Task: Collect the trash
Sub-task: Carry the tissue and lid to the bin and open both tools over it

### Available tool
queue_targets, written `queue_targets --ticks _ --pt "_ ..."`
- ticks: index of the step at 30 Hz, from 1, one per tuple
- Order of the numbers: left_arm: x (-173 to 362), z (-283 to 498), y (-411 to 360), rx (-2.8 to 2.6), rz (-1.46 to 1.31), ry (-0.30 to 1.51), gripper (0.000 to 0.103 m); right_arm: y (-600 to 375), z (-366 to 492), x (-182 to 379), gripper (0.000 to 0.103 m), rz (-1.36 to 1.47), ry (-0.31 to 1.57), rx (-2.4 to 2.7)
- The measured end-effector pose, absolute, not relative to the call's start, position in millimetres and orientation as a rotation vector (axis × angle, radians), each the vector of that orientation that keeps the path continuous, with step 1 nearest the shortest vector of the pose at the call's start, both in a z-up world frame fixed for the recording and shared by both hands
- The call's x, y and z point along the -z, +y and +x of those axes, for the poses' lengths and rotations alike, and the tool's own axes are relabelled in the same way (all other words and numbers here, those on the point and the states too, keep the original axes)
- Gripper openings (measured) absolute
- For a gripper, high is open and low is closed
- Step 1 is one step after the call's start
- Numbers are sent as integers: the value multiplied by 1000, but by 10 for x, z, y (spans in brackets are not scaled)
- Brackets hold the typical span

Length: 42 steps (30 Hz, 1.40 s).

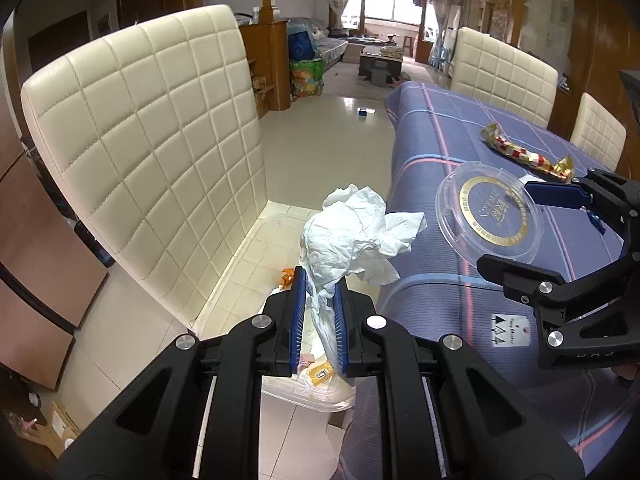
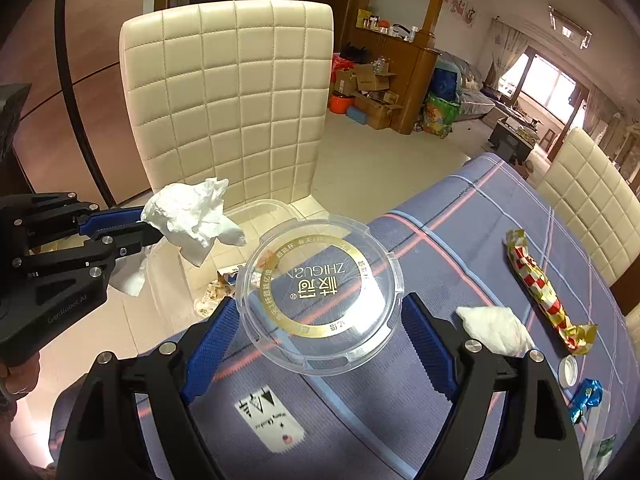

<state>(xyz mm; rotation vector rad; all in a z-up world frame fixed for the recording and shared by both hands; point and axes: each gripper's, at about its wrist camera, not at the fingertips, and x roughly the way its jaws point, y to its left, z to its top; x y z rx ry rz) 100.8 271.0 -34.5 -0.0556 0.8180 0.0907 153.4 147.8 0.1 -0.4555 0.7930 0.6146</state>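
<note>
Crumpled tissue (image 1: 352, 232) hung pinched in the left hand-held gripper (image 1: 320, 304) above the clear bin (image 1: 280, 392) on the chair, while the right hand-held gripper (image 2: 320, 324) clasped the round plastic lid (image 2: 320, 292) over the table (image 2: 460, 240) edge.

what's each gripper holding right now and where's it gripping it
The left gripper pinches the crumpled white tissue by its lower end. The right gripper clamps the clear round lid across its opposite rims.
</note>
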Motion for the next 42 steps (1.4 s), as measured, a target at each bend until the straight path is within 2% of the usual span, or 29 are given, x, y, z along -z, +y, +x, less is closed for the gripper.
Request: queue_targets --ticks 5,6,7,8,9,11,31,42 --pt "414 1109 2772 -83 -56 836 17 1538 1630 64 81 -463 809 -603" --pt "433 1135 2778 -85 -52 845 26 1531 1638 81 81 -464 813 -602" --pt "451 1148 2782 -86 -53 854 36 1536 1653 96 81 -465 818 -600" --pt "470 1165 2805 -90 -63 858 77 1543 1662 110 81 -468 821 -597" --pt "463 1155 2820 -96 -71 842 95 1551 1661 122 81 -470 824 -596" --pt "446 1118 2856 -106 -69 798 95 1571 1676 142 81 -471 830 -593" --pt "595 895 3464 -208 -132 821 96 1963 1704 271 82 -529 827 -611" --pt "522 890 3327 -181 -129 819 96 1782 1637 169 82 -520 800 -579"
